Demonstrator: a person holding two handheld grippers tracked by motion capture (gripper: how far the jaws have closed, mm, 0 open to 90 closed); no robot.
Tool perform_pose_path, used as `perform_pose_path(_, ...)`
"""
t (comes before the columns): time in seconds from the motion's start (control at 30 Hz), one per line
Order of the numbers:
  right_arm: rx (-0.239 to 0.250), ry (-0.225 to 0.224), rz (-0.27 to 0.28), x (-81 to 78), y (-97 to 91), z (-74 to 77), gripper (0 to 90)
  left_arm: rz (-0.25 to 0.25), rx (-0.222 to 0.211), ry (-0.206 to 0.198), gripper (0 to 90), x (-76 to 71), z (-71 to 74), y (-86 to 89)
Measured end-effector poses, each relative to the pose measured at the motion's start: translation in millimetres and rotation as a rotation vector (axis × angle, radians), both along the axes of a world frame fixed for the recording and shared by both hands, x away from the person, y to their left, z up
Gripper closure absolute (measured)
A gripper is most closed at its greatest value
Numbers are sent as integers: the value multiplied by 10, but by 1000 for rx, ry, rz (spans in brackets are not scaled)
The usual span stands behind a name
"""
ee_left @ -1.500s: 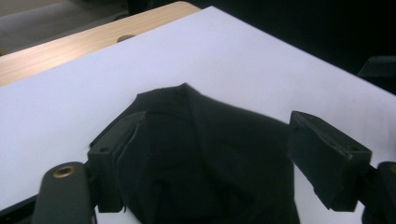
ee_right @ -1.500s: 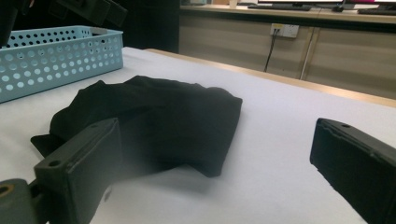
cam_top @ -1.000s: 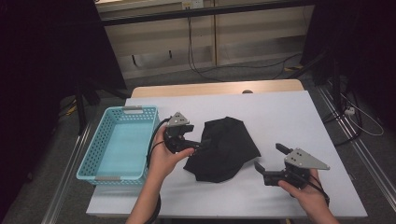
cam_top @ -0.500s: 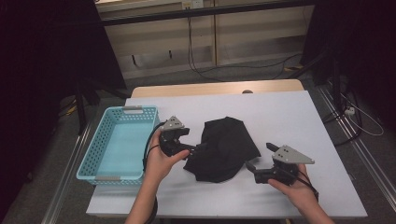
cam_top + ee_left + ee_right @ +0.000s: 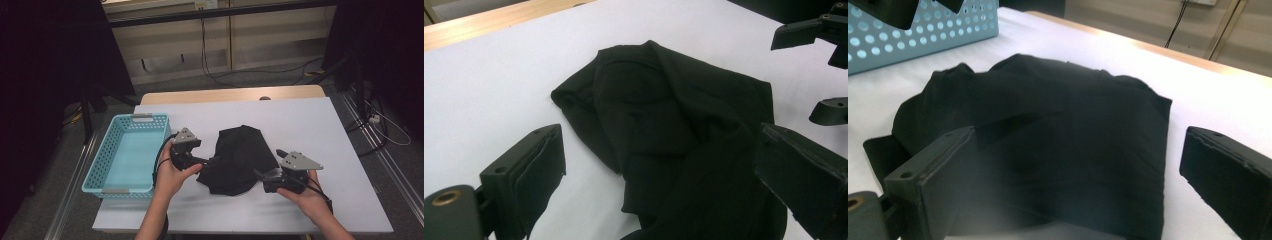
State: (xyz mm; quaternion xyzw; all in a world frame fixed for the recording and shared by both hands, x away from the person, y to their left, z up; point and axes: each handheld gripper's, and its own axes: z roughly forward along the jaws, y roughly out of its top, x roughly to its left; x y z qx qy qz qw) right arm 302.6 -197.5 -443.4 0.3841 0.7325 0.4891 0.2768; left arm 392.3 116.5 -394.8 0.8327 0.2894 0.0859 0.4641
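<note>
- Lying crumpled mid-tabletop [image 5: 310, 125], a black garment [image 5: 240, 157] sits between two hand-held grippers, just right of a light blue basket [image 5: 107, 160].
- At the cloth's left edge, the left gripper [image 5: 207, 161] has its jaws spread wide, having just been opening, cloth lying loosely between them and unpinched.
- At the lower right edge, the right gripper [image 5: 262, 176] also has jaws apart, likely lining up a grasp.
- Inside, the basket looks empty, probably awaiting the garment.
</note>
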Motion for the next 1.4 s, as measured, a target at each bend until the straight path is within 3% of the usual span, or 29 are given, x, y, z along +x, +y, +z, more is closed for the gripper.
perform_pose_path(0.43,-32,64,45,131,145,-69,71,13,2,-3,67,-15,-27,42)
perform_pose_path(0.63,-89,114,72,167,182,-140,101,29,1,0,68,-21,-55,83)
perform_pose_path(0.67,-119,131,90,177,209,-171,123,32,-2,-5,68,-30,-54,91)
perform_pose_path(0.83,-175,151,121,186,273,-208,183,33,8,-9,71,-45,-62,94)
perform_pose_path(0.87,-182,159,112,196,282,-213,241,32,13,-14,71,-45,-66,94)
perform_pose_path(0.9,-182,159,112,196,282,-213,241,32,16,-15,71,-46,-65,96)
perform_pose_path(0.93,-180,175,99,210,280,-215,322,33,11,-14,71,-49,-67,97)
perform_pose_path(0.97,-180,175,99,210,280,-215,322,33,6,-10,71,-51,-68,99)
perform_pose_path(1.03,-175,194,110,231,272,-218,437,38,3,-10,75,-57,-69,106)
perform_pose_path(1.1,-172,225,120,246,260,-222,616,41,12,-17,81,-60,-68,121)
perform_pose_path(1.13,-172,225,120,246,260,-222,616,41,12,-17,83,-60,-68,121)
perform_pose_path(1.17,-165,246,120,256,229,-221,742,43,14,-17,84,-63,-67,124)
perform_pose_path(1.2,-165,246,120,256,229,-221,742,44,8,-14,84,-68,-70,124)
perform_pose_path(1.23,-150,257,116,269,170,-212,814,44,8,-17,87,-73,-70,127)
perform_pose_path(1.27,-150,257,116,269,170,-212,814,44,8,-17,89,-73,-70,127)
perform_pose_path(1.3,-113,272,113,284,112,-205,826,43,5,-16,91,-77,-71,125)
perform_pose_path(1.4,-111,265,105,281,76,-184,831,36,3,-16,96,-78,-76,119)
